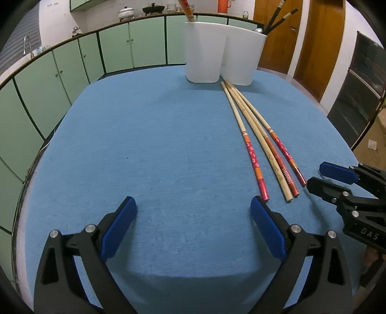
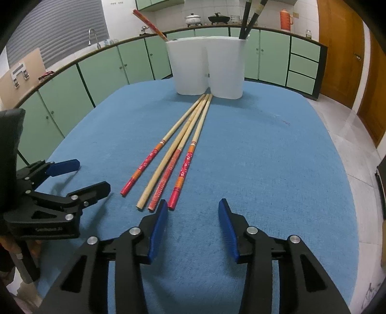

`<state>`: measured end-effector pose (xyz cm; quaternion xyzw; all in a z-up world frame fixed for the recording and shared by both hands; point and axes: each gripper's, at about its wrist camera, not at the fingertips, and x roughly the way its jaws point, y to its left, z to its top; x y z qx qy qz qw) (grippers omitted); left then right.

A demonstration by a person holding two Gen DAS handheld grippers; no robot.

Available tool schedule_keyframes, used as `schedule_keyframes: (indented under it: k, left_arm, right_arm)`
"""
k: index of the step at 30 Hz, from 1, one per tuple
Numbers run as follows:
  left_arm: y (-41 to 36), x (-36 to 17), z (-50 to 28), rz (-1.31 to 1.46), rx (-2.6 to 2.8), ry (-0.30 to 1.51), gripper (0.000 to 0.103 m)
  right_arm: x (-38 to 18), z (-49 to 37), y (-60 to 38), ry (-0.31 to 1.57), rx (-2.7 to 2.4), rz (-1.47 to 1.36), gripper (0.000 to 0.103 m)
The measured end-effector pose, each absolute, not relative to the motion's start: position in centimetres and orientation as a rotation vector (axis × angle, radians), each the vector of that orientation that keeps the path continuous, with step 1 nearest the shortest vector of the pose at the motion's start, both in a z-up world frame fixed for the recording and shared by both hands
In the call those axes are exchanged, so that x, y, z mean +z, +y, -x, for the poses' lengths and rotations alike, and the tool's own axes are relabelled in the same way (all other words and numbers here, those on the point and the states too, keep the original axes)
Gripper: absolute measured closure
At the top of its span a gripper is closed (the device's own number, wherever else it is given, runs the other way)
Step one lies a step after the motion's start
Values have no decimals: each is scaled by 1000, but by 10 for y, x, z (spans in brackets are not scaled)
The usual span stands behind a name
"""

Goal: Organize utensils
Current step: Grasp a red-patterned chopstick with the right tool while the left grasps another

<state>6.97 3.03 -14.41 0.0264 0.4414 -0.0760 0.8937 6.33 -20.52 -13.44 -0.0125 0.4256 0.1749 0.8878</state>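
Note:
Several bamboo chopsticks (image 1: 263, 142) with red patterned ends lie side by side on the blue tablecloth (image 1: 156, 145), thin tips toward a white two-compartment holder (image 1: 217, 60). They also show in the right wrist view (image 2: 178, 154), in front of the holder (image 2: 207, 67). The holder's left compartment has red chopsticks (image 2: 149, 24), the right one dark chopsticks (image 2: 248, 19). My left gripper (image 1: 193, 205) is open and empty, left of the red ends. My right gripper (image 2: 193, 207) is open and empty, just behind the red ends.
Green kitchen cabinets (image 1: 115, 48) with a countertop, pots and a sink run behind the table. Wooden doors (image 1: 313, 36) stand at the right. The table edge curves away at left and right.

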Motion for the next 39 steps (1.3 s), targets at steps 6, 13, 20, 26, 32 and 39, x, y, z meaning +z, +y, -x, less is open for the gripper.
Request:
schedule_keyframes:
  k: [6,13,20,26,32,39]
  left_arm:
    - [29,-145,-68,-56,-164,913,10]
    - [30,-144,-68,-58,-163,915,10]
    - [30,-145,-68,-58,-163,917,10]
    - [29,-144,-67,-66,-167,918,10]
    - [25,-144,-65,-70,-184,917,10]
    - [14,-144,-61,-84,-216,918,10]
  right_arm:
    - [-138,-63,-197,899,380,46,67]
    - [-139,-65,-202,890,357,49,93]
    - [-139,-63,-219,894,360,2,97]
    - [-140,-61,-225,892,374,-43,89]
    - [-139,-62,-216,891,364,-9,84]
    - [-140,-63,-233,891,320,-18,97]
